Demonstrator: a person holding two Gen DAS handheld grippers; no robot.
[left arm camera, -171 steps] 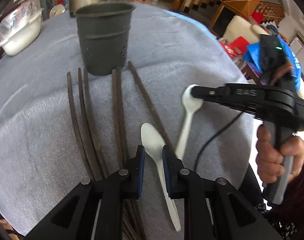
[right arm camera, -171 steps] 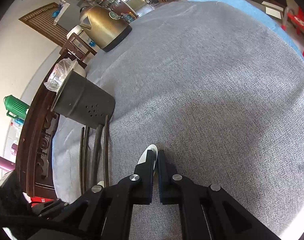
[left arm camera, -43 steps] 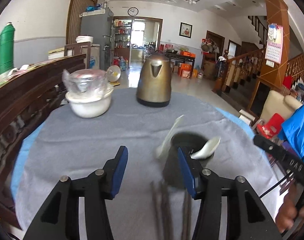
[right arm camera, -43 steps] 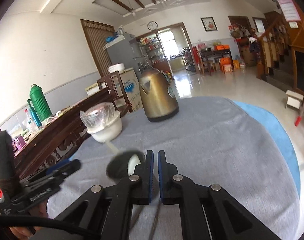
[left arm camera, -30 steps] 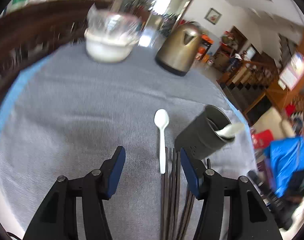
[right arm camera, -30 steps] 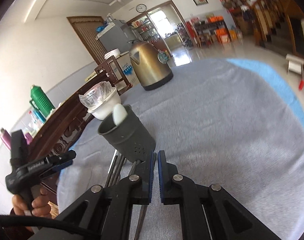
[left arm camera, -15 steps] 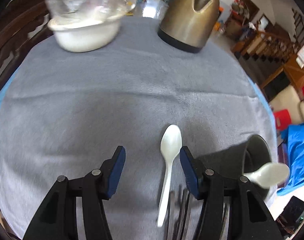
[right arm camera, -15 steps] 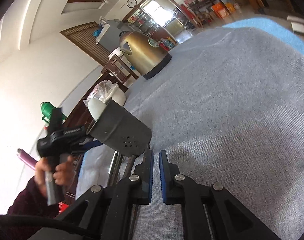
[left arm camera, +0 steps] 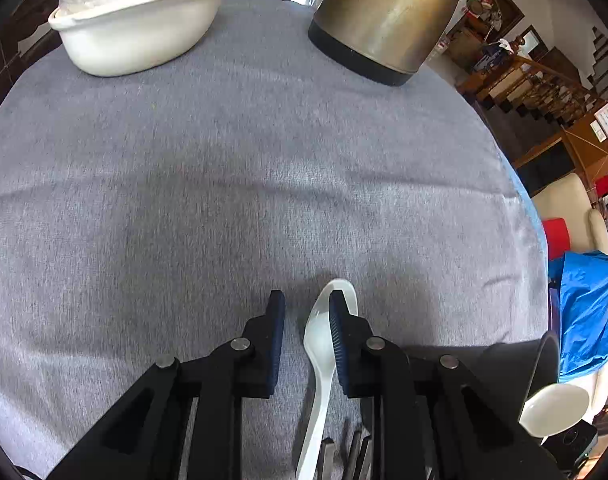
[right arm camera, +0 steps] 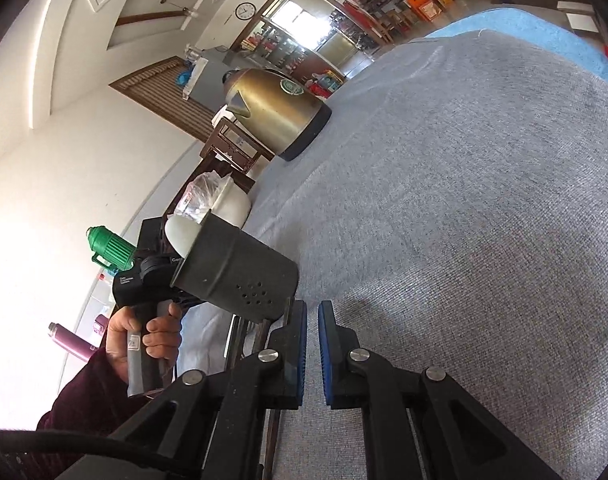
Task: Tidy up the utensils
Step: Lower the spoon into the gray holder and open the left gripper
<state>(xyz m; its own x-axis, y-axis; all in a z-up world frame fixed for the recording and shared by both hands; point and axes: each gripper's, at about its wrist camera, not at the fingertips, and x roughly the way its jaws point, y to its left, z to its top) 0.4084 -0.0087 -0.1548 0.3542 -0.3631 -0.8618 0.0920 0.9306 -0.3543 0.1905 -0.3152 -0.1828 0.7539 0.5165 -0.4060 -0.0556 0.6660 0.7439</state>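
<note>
A white plastic spoon [left arm camera: 322, 364] lies on the grey tablecloth [left arm camera: 224, 160]. My left gripper [left arm camera: 304, 312] is open and low over the cloth, its fingers on either side of the spoon's bowl, the right finger [left arm camera: 340, 320] close against it. A dark grey perforated utensil holder [right arm camera: 236, 272] stands on the cloth with a second white spoon [right arm camera: 180, 232] in it; that spoon's bowl also shows in the left wrist view [left arm camera: 556, 404] over the holder's rim [left arm camera: 544, 356]. Dark chopsticks [right arm camera: 240, 340] lie by the holder. My right gripper [right arm camera: 312, 320] is nearly shut and empty.
A brass kettle [left arm camera: 384, 12] and a white basin with plastic wrap [left arm camera: 136, 28] stand at the far side of the round table. Chairs, a blue cloth [left arm camera: 588, 308] and stairs lie beyond the table's right edge.
My left gripper has dropped toward the cloth and narrowed around the lying spoon's bowl. My right gripper has tilted and drawn back from the holder, staying empty.
</note>
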